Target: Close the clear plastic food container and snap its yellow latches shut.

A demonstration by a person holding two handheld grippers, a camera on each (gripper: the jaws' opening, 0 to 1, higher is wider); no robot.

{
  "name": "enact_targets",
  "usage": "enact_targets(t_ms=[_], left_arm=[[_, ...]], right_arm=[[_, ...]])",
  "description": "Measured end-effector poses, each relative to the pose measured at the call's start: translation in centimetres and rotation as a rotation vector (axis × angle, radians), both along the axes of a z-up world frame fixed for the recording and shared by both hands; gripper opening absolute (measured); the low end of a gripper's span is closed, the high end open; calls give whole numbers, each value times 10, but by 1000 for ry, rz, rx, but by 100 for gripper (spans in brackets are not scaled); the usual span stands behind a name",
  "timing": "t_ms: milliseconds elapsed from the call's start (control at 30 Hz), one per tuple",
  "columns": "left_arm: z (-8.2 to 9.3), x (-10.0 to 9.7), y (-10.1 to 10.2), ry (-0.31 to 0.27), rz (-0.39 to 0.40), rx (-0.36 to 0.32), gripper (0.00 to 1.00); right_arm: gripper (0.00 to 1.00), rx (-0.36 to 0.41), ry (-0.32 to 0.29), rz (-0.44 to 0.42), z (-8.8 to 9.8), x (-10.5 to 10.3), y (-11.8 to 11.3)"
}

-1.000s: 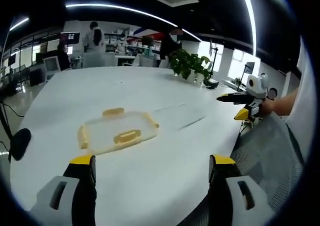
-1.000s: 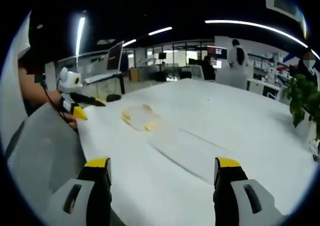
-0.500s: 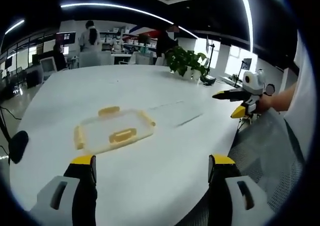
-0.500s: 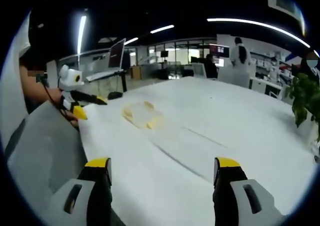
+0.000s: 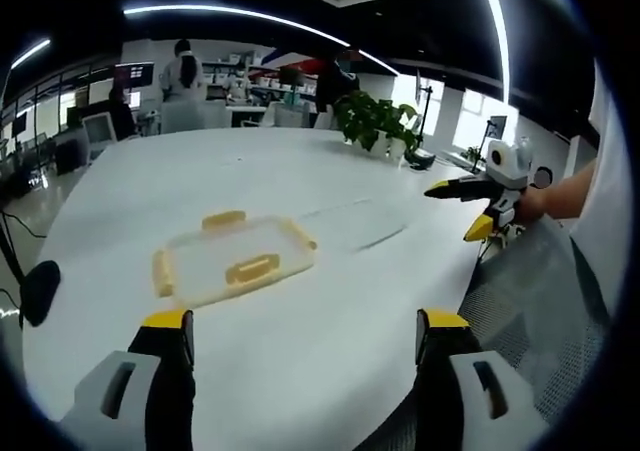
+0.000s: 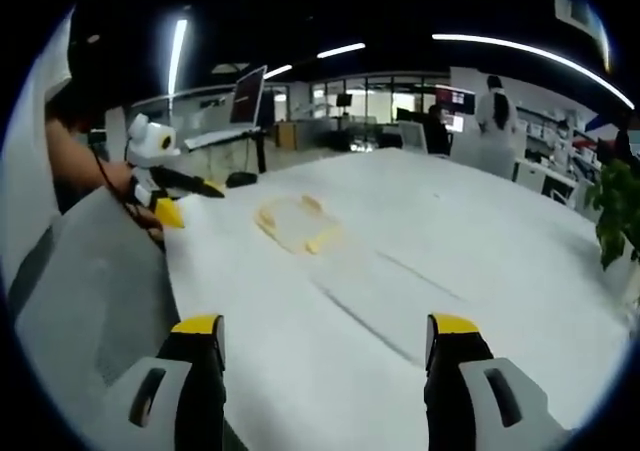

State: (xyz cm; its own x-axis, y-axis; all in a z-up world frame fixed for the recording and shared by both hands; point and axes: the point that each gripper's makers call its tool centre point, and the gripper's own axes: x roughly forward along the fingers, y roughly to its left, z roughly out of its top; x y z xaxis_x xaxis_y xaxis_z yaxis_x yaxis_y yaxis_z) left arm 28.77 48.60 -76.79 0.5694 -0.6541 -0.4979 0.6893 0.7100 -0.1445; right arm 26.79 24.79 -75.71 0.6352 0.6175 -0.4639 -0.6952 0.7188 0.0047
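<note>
A clear plastic food container (image 5: 235,259) with yellow latches lies flat on the white table (image 5: 330,301), ahead and slightly left of my left gripper (image 5: 305,333), whose jaws stand wide apart with nothing between them. The same container (image 6: 296,224) appears farther off in the right gripper view. My right gripper (image 6: 325,343) is open and holds nothing, well short of the container. The other gripper (image 5: 480,203) shows at the right edge of the left gripper view, held by a hand above the table edge. In the right gripper view the left gripper (image 6: 170,193) hangs at the left.
A potted plant (image 5: 378,127) stands at the table's far side. A grey mesh chair back (image 5: 540,311) lies off the table's near edge. People (image 5: 183,73) and desks with monitors stand in the background. A dark round object (image 5: 40,289) sits left of the table.
Both views have shifted slightly with the hands; the container keeps its place on the table. Both grippers stay open.
</note>
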Motion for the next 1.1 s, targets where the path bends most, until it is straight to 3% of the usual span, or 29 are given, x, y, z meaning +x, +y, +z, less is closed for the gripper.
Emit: enact_targets(t_ms=[267,367,500,1100], left_arm=[[-3,3,4,5,-25,31,92],[-2,7,8,7,-7,12,92],[-11,9,13,25,-1,37,91],[-14,23,11,20,-42,65,90]], right_arm=[[81,0,6,40,2,8,16],[73,-1,36,70,0,8,23],[74,-20,31,103,-3,13,33],[73,-30,21,169,-2,36,62]])
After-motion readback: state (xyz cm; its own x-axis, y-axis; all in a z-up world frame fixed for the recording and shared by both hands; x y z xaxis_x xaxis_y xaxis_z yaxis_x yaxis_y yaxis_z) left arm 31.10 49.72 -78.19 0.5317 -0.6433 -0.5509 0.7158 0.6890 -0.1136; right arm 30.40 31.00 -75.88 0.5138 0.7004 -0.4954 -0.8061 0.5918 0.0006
